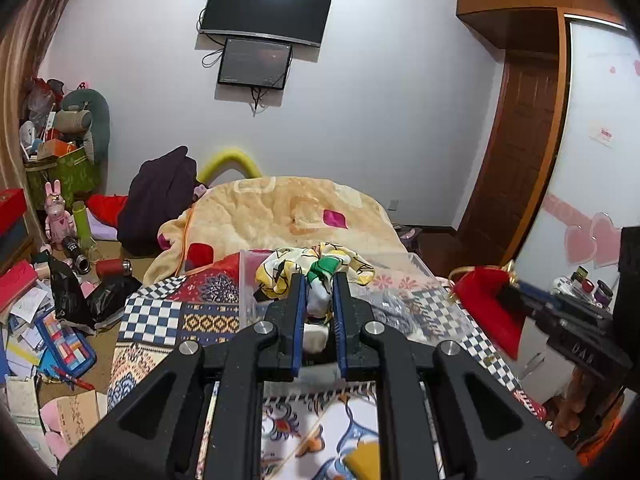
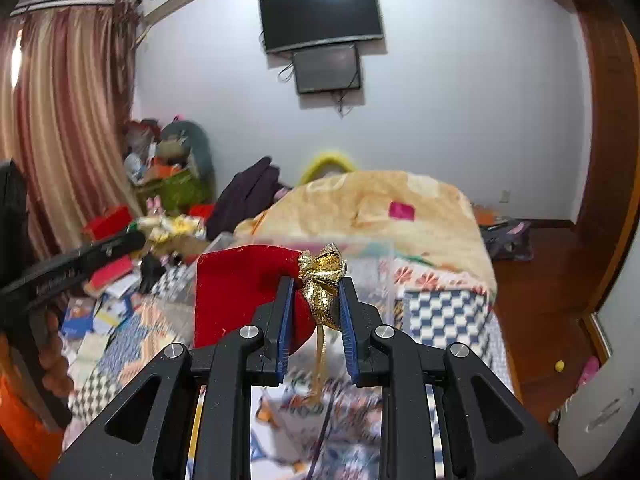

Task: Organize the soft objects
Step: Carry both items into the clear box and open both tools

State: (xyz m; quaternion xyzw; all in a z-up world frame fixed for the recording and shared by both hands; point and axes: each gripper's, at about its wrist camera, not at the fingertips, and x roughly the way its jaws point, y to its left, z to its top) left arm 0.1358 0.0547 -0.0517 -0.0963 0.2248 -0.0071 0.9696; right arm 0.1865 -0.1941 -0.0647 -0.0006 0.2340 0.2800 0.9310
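— Red velvet pouch (image 2: pixel 236 292) hangs from the right gripper (image 2: pixel 314 304); its jaws are nearly closed on the gold bow (image 2: pixel 323 276) at the neck, above the patchwork bed cover (image 2: pixel 444 308).

— And the left gripper (image 1: pixel 320 300)?

— Pinched tight on the yellow, white and green printed cloth (image 1: pixel 316 268), held over the clear plastic bin (image 1: pixel 250 280).

— Risks?

— My guess: the bow is slick ribbon, so the pouch could slide free. The cloth's loose folds may drape over the bin's rim and spill out.
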